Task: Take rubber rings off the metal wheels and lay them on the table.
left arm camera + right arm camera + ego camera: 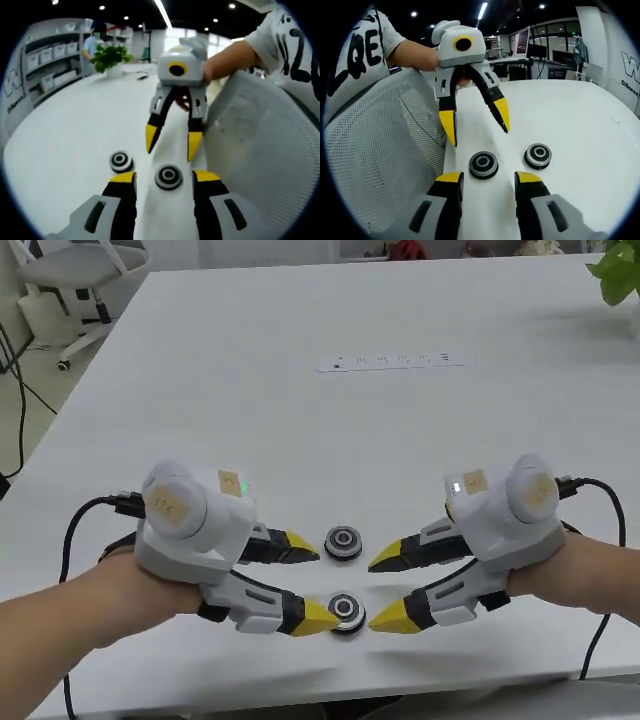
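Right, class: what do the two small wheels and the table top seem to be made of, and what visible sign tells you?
Both the far wheel and the near wheel: bright grey centres with a sheen, likely metal; the dark, dull outer band looks like rubber. The table top: white, smooth, with a faint sheen, perhaps laminate or painted board.

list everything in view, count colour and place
metal wheels: two, silver and black, on the table between the gripper tips
table: one, white, under everything
socket panel: one, white, table's far middle
plant: one, green, far right
office chair: one, white, far left
left gripper: one, white, black, yellow tips, open, left of wheels
right gripper: one, same colours, open, right of wheels
hands: two, one holding each gripper
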